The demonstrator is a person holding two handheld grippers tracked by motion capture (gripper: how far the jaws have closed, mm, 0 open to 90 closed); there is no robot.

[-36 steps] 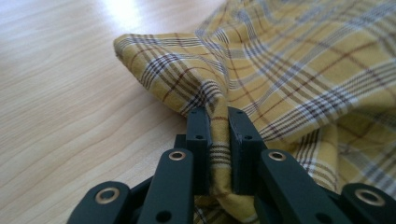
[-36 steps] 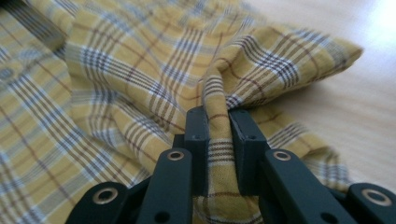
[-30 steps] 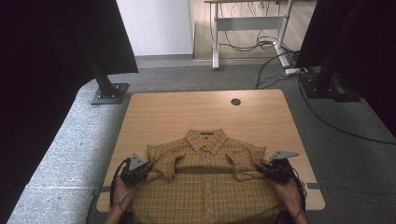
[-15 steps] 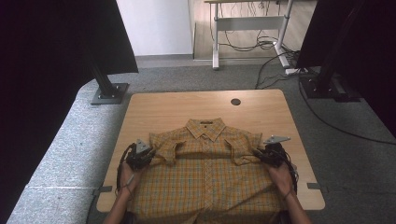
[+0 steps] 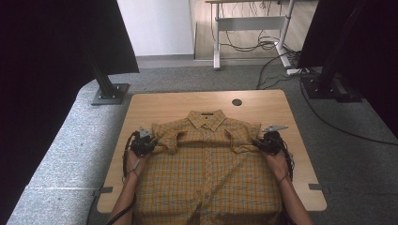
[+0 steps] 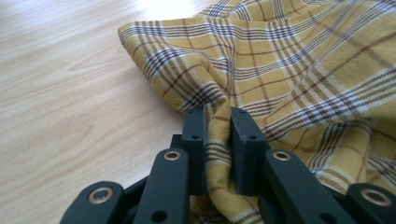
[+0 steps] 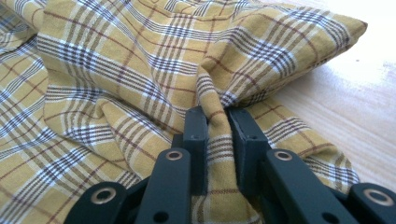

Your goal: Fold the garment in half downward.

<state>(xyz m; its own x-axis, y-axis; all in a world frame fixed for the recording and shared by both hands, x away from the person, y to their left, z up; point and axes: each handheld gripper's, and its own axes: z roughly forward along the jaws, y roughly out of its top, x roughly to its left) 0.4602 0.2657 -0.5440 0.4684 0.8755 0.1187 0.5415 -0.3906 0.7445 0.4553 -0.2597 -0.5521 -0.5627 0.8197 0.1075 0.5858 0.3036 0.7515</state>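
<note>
Shirt point(image 5: 206, 164) lies flat on the bench point(image 5: 155, 101), collar far side; left tool point(image 5: 149, 144) and right tool point(image 5: 261, 143) each pinch a shoulder fold. Risk: uneven pulling could slip thin cloth free, skewing it.

The shirt point(image 5: 206, 168) is a yellow plaid, short-sleeved, with thin brown, white and dark lines. It lies front up on the table point(image 5: 155, 103), buttoned, collar toward the far edge and hem hanging off the near edge. Both sleeves are folded inward over the chest and bunched, and the cloth at each shoulder is gathered into creases.
</note>
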